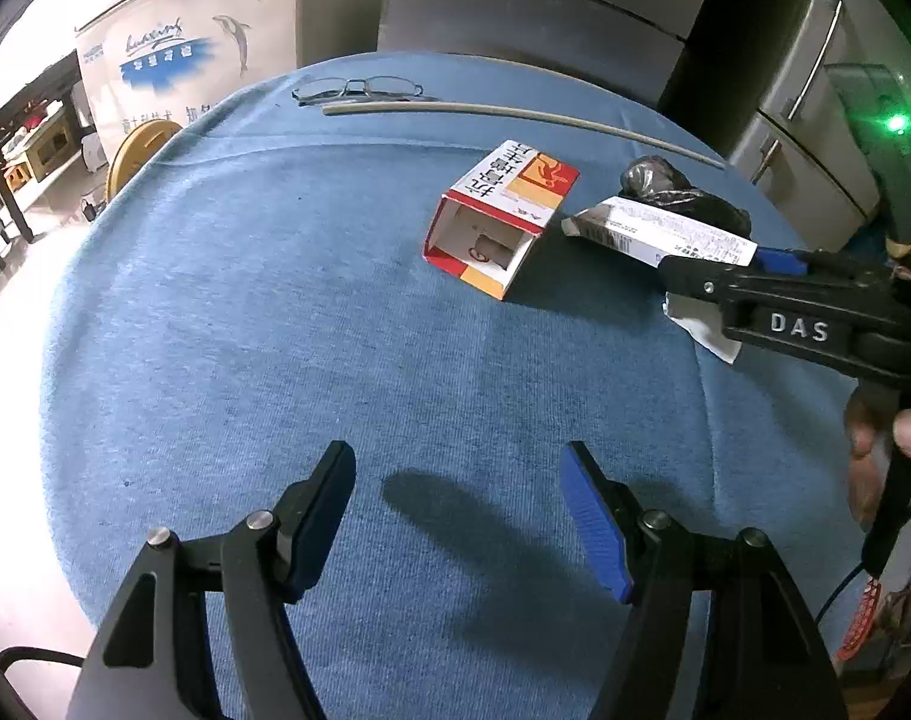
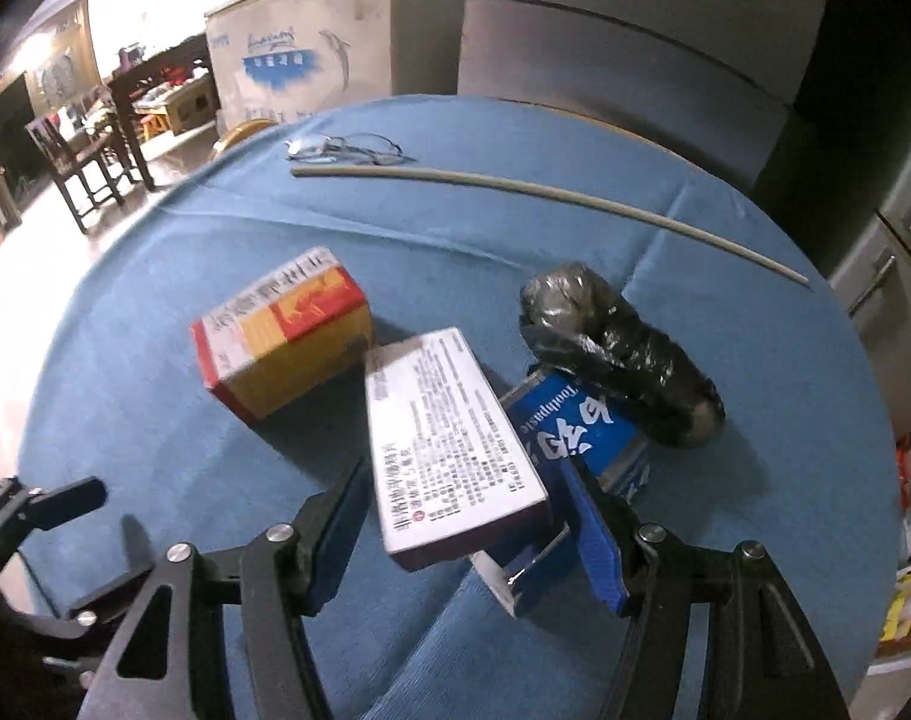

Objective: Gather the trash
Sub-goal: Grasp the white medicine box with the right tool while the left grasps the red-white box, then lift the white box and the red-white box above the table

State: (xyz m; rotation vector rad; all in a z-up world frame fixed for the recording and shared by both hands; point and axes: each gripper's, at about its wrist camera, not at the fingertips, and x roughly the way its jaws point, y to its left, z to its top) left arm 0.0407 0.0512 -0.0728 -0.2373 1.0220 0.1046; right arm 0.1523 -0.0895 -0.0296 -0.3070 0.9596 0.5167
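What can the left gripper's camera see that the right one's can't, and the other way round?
Only the left view shows the open end of the red and yellow box and the right hand-held gripper from the side, shut on the white box.

Only the right view shows the blue toothpaste box lying under the white box.

Both show the blue tablecloth, the glasses, the long pale stick and the black plastic bundle.

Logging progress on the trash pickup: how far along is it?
Early. Nothing shows as collected yet. The right hand-held gripper grips a white box. The left hand-held gripper is open and empty. A red-and-yellow box, a blue toothpaste box and a black bag remain on the table.
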